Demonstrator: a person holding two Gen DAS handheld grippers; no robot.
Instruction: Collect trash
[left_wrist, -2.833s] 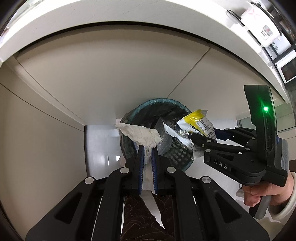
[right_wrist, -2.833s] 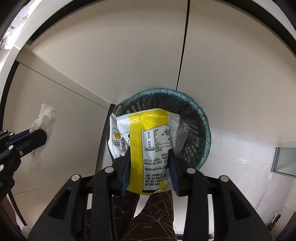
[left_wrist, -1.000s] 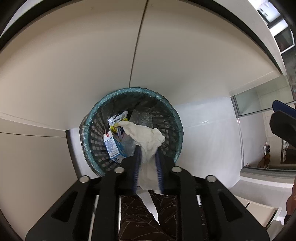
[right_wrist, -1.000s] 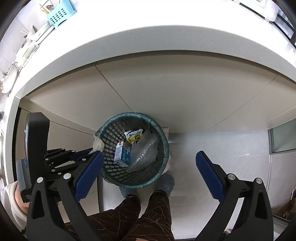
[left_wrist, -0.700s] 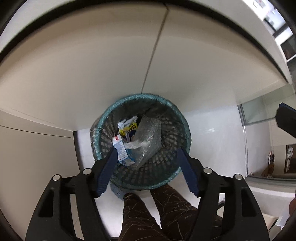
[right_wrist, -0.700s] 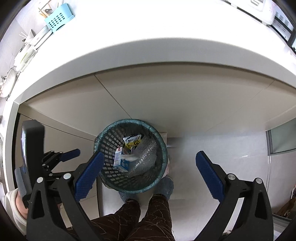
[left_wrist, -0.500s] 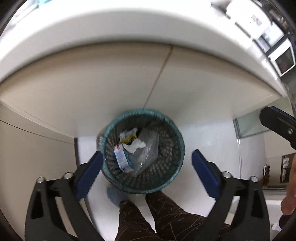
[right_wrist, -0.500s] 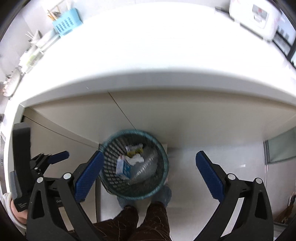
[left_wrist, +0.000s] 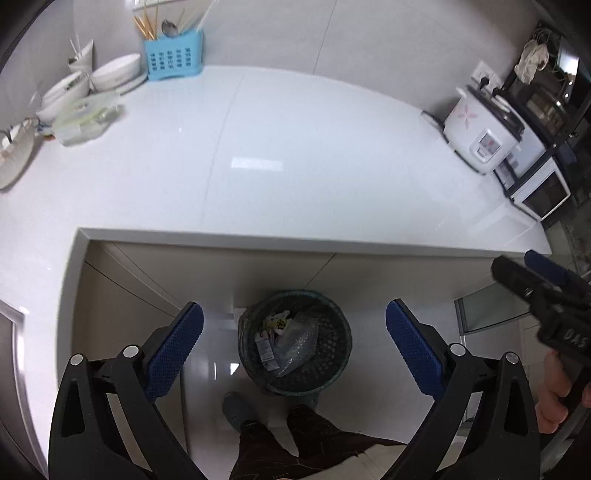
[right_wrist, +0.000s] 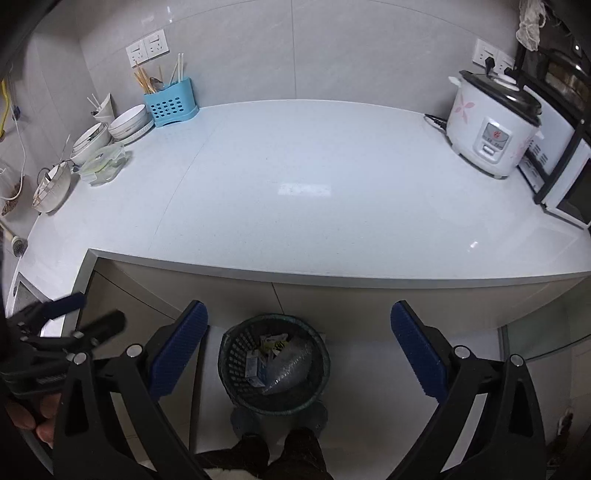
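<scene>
A dark green mesh trash basket (left_wrist: 334, 354) stands on the floor below the counter edge; it also shows in the right wrist view (right_wrist: 236, 354). Inside it lie a small carton (left_wrist: 264, 349), a yellow snack wrapper (left_wrist: 275, 322) and clear bubble wrap (left_wrist: 297, 341). My left gripper (left_wrist: 293, 352) is open and empty, high above the basket. My right gripper (right_wrist: 299, 354) is open and empty too, also high above it. Each gripper shows at the edge of the other's view.
A white countertop (right_wrist: 295, 192) spans both views. A rice cooker (right_wrist: 491, 133) and a microwave (right_wrist: 561, 166) stand at its right. Bowls (right_wrist: 129, 122), a blue utensil holder (right_wrist: 170, 105) and a lidded container (right_wrist: 105, 166) stand at its left. The person's legs (left_wrist: 295, 443) are by the basket.
Both grippers have let their trash fall into the basket, opened wide and risen well above it, so the countertop has come into view.
</scene>
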